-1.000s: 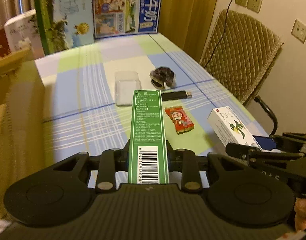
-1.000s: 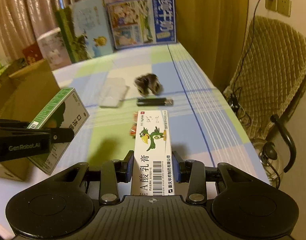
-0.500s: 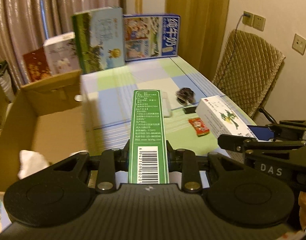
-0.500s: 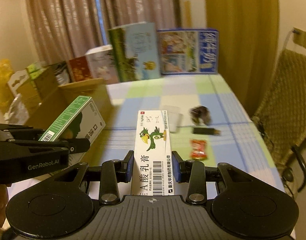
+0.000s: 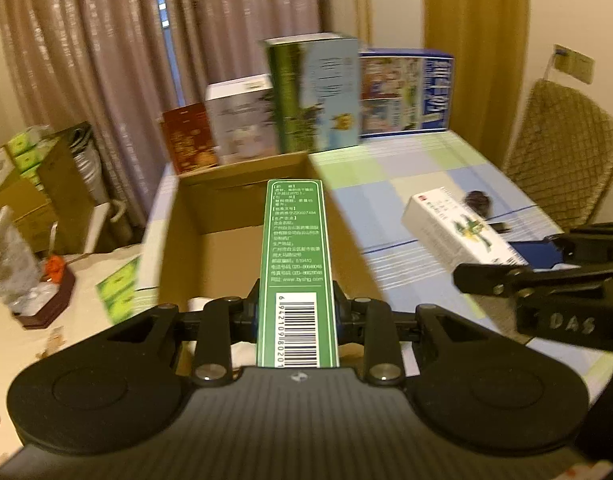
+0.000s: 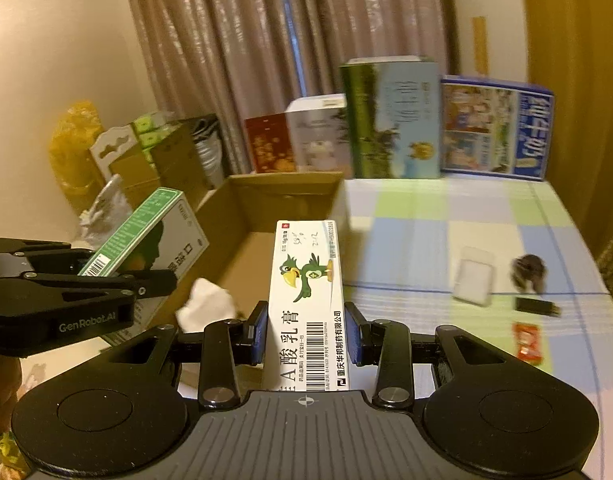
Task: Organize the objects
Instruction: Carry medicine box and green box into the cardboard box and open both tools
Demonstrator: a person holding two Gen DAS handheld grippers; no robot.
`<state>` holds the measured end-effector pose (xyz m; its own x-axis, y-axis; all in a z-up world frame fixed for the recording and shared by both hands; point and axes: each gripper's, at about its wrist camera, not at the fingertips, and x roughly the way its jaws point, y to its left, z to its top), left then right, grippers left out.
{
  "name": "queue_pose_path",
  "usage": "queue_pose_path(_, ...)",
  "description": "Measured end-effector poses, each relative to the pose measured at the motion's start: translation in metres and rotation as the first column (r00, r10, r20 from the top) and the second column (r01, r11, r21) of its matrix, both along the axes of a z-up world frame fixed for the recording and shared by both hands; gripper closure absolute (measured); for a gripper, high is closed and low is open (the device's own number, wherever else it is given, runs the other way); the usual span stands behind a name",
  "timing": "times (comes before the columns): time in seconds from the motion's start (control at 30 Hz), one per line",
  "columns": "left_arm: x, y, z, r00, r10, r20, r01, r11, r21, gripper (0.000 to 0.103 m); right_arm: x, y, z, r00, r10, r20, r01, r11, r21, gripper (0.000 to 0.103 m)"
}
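Here, a green box (image 5: 296, 268) is clamped between the closed jaws of the left gripper (image 5: 296, 316) and is held above the open cardboard box (image 5: 242, 216), in which a crumpled white tissue (image 6: 204, 306) is seen. A white box with a parrot print (image 6: 308, 300) is gripped likewise by the right gripper (image 6: 306, 340), at the carton's table-side edge. On the checked tablecloth (image 6: 426, 216) a white case (image 6: 474, 276), a dark lighter (image 6: 536, 306) and a red sachet (image 6: 527, 342) are left lying apart.
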<state>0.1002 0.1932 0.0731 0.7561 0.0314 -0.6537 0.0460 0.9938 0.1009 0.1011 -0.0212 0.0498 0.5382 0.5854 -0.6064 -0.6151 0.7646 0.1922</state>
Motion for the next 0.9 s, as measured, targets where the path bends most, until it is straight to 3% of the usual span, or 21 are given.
queue_pose_path(0.37, 0.011, 0.057, -0.011, 0.997, 0.065, -0.036, -0.066, 0.998, -0.011, 0.078, 0.026, 0.047, -0.012, 0.997, 0.036, -0.068, -0.036, 0.999, 0.002, 0.068)
queue_pose_path(0.9, 0.057, 0.073, -0.034, 0.997, 0.052, -0.06, -0.055, 0.997, -0.047, 0.078, 0.057, 0.083, -0.035, 0.994, 0.032, -0.105, -0.034, 0.999, -0.012, 0.068)
